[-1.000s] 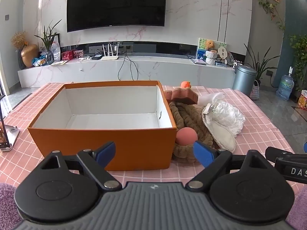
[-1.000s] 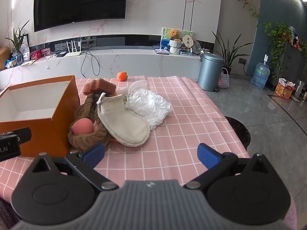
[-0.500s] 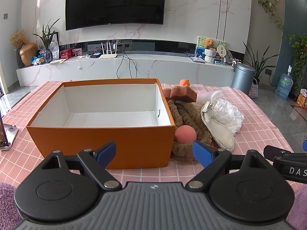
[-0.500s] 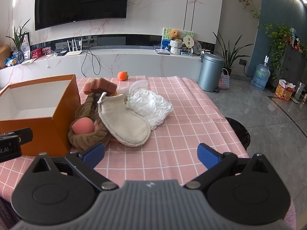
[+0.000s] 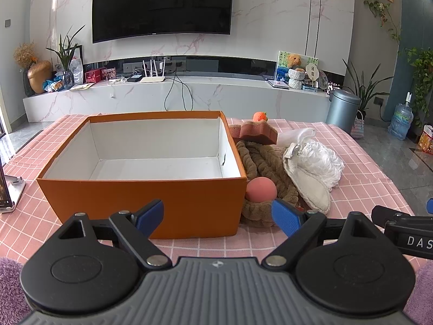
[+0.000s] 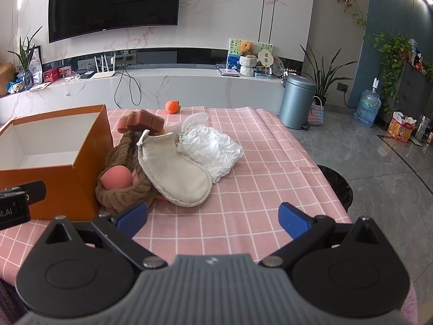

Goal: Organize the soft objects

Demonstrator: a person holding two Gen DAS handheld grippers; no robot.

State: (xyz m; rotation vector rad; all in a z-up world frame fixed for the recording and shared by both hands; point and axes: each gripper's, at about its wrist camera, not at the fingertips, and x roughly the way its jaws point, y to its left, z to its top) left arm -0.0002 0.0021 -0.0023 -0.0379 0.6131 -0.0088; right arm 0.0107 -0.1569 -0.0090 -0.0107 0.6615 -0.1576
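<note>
Box [image 5: 140, 203] of orange card, frame centre, holds nothing; pink ball [image 5: 261, 189] nests in brown rope basket [image 5: 266, 162] beside it; left gripper [image 5: 217, 214] and right gripper [image 6: 212, 218] both gape, released.

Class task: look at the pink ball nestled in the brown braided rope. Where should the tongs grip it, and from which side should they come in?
Grip the pink ball across its widest part, coming from above. The brown braided rope cups its lower half and the orange box stands close on its left, so only the rounded top is exposed. The open right tongs look nearest, I'd judge.
</note>
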